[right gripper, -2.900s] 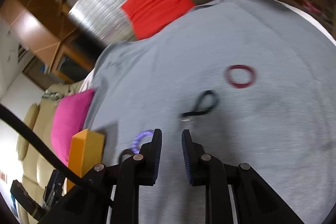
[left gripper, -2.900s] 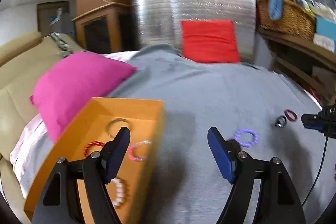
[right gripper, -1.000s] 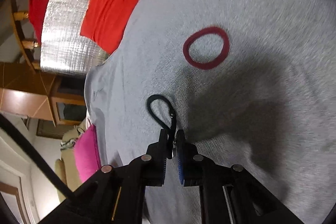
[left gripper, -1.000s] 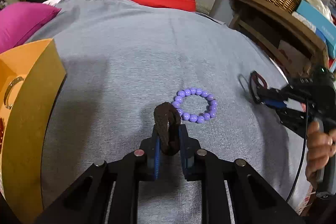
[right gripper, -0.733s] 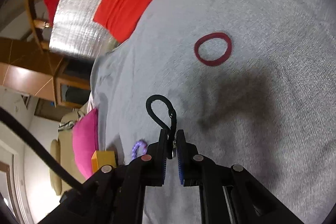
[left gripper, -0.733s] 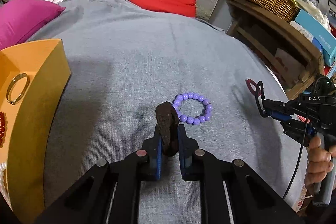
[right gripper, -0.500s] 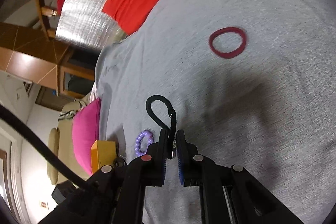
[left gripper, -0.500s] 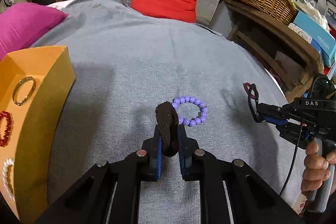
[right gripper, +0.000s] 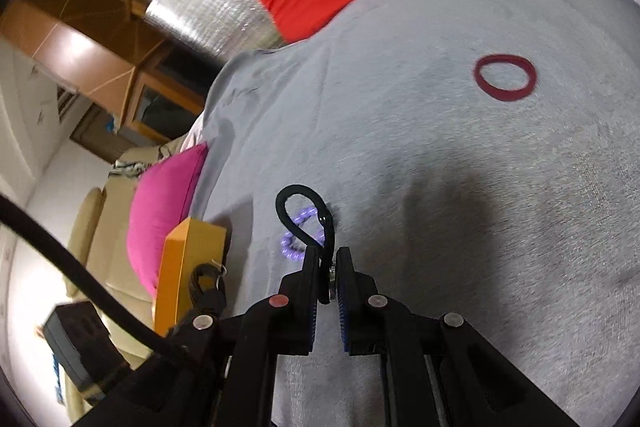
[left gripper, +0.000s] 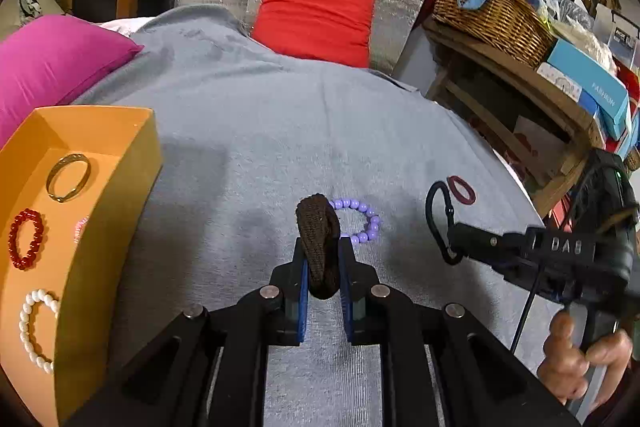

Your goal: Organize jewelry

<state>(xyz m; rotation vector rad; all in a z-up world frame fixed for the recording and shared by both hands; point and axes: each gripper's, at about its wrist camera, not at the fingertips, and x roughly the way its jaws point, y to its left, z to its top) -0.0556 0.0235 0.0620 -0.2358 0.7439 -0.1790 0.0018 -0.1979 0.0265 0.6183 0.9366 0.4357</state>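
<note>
My left gripper [left gripper: 322, 263] is shut on a brown knitted band [left gripper: 318, 227] and holds it above the grey cloth. My right gripper [right gripper: 327, 269] is shut on a thin black loop band [right gripper: 304, 215], lifted off the cloth; both also show in the left wrist view [left gripper: 440, 219]. A purple bead bracelet [left gripper: 360, 219] lies on the cloth just beyond the brown band. A dark red ring band [right gripper: 505, 77] lies further right. The orange box [left gripper: 100, 195] at the left holds a gold bangle [left gripper: 67, 177], a red bead bracelet [left gripper: 26, 239] and a white pearl bracelet [left gripper: 34, 327].
A pink pillow [left gripper: 52, 59] lies behind the box. A red cushion [left gripper: 316, 19] leans on a silver panel at the far edge. A wooden shelf with a wicker basket [left gripper: 492, 19] and boxes stands to the right. A hand [left gripper: 580, 359] holds the right gripper.
Both grippers closed on their bands and lifted them off the cloth. The left one has drawn back toward the orange box; the right one has swung left toward the purple bracelet.
</note>
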